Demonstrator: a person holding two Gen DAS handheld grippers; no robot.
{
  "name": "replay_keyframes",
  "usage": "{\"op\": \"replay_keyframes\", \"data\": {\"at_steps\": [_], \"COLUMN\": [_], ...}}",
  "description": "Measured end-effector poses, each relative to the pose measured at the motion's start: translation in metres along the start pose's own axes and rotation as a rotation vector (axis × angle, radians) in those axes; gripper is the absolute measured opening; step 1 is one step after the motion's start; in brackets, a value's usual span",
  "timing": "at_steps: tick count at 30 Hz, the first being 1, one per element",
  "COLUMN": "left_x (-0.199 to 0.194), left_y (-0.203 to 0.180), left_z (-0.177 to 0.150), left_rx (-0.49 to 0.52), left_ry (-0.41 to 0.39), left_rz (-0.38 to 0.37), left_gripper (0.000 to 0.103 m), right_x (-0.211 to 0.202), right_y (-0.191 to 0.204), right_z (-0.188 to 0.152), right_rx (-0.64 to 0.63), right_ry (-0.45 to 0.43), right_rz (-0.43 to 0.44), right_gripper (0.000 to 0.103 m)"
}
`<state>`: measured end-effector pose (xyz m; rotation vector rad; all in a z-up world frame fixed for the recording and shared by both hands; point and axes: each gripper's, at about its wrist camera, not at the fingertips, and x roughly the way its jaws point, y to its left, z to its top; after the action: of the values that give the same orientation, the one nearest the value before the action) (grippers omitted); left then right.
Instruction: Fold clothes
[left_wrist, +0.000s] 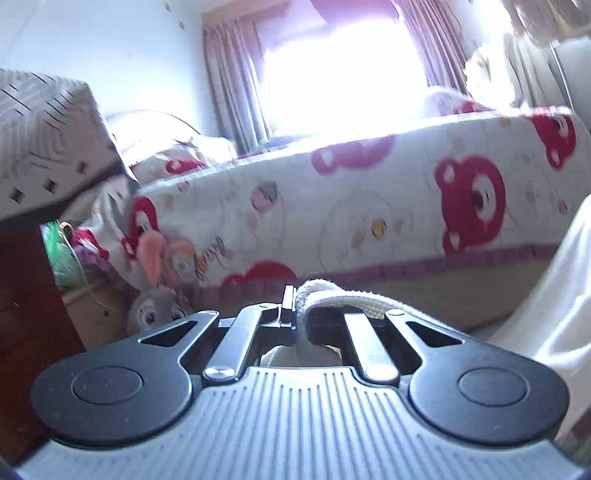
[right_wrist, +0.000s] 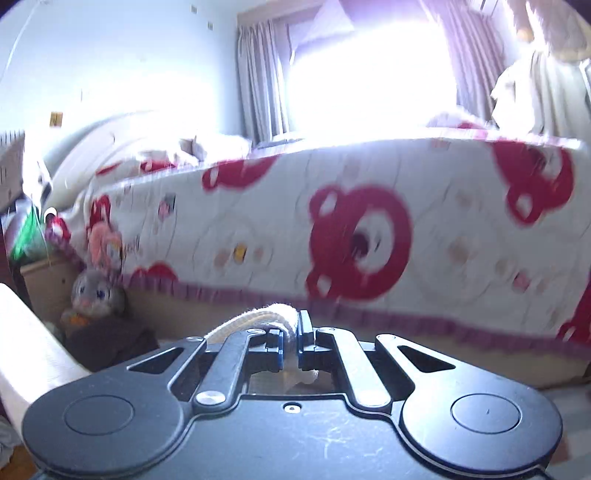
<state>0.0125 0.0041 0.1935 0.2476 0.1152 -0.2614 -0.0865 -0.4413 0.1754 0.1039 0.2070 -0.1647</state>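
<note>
Left gripper (left_wrist: 295, 314) – clamped on cream garment (left_wrist: 332, 295) hem | right gripper (right_wrist: 291, 343) – clamped on same hem | garment hangs between, before the bed (left_wrist: 369, 206) | purpose, judged – spread for folding

Bear-print bedspread (left_wrist: 369, 206), grey plush rabbit (right_wrist: 96, 291) below, curtains (right_wrist: 262, 85) by bright window (left_wrist: 343, 66).

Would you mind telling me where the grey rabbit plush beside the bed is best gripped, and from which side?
I would grip the rabbit plush by its upright pink ears, coming from the open floor in front. They look thin enough for a gripper and stand free above the head, while the bed crowds it behind. Both grippers are now shut on the cream garment.
</note>
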Motion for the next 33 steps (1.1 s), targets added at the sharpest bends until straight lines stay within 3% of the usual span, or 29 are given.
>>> {"op": "replay_keyframes", "data": {"at_steps": [4,8,12,15,19,23,24,25,26,27,30,31,33], "left_x": [-0.026,-0.036,-0.018,0.036,0.115,0.186,0.203,0.22,0.238,0.256,0.274,0.268,0.254], "left_y": [0.034,0.056,0.05,0.026,0.008,-0.002,-0.004,-0.006,-0.009,-0.014,-0.038,-0.049,-0.072], "left_z": [0.025,0.034,0.02,-0.014,-0.056,-0.069,-0.069,-0.069,-0.074,-0.083,-0.126,-0.141,-0.169], "left_rx": [-0.064,-0.114,-0.07,-0.014,-0.082,-0.136,-0.145,-0.155,-0.152,-0.14,-0.116,-0.103,-0.078], "left_ry": [-0.051,-0.043,-0.008,0.112,0.248,0.275,0.27,0.265,0.304,0.378,0.518,0.539,0.587], "left_rz": [0.048,0.051,0.101,0.135,0.115,0.18,0.204,0.229,0.231,0.214,0.09,0.045,-0.046], "left_gripper": [0.005,0.005,0.005,0.005,0.005,0.007,0.013,0.029,0.046,0.067,0.066,0.066,0.066], "right_x": [-0.043,-0.081,-0.084,-0.037,0.065,0.158,0.18,0.202,0.223,0.243,0.259,0.258,0.244], "right_y": [-0.022,-0.034,-0.028,-0.023,-0.04,-0.057,-0.059,-0.059,-0.057,-0.055,-0.049,-0.047,-0.04], "right_z": [0.047,0.08,0.088,0.061,0.003,-0.013,-0.014,-0.019,-0.024,-0.033,-0.069,-0.081,-0.107], "right_rx": [-0.039,-0.106,-0.26,-0.356,-0.278,-0.119,-0.102,-0.108,-0.121,-0.143,-0.119,-0.083,0.023], "right_ry": [-0.042,-0.053,-0.015,0.072,0.261,0.262,0.253,0.274,0.312,0.366,0.497,0.525,0.564], "right_rz": [-0.039,-0.049,0.0,-0.003,-0.103,-0.189,-0.211,-0.241,-0.275,-0.324,-0.383,-0.355,-0.21], "right_gripper": [0.006,0.006,0.006,0.007,0.006,0.008,0.01,0.028,0.056,0.063,0.064,0.064,0.064]}}
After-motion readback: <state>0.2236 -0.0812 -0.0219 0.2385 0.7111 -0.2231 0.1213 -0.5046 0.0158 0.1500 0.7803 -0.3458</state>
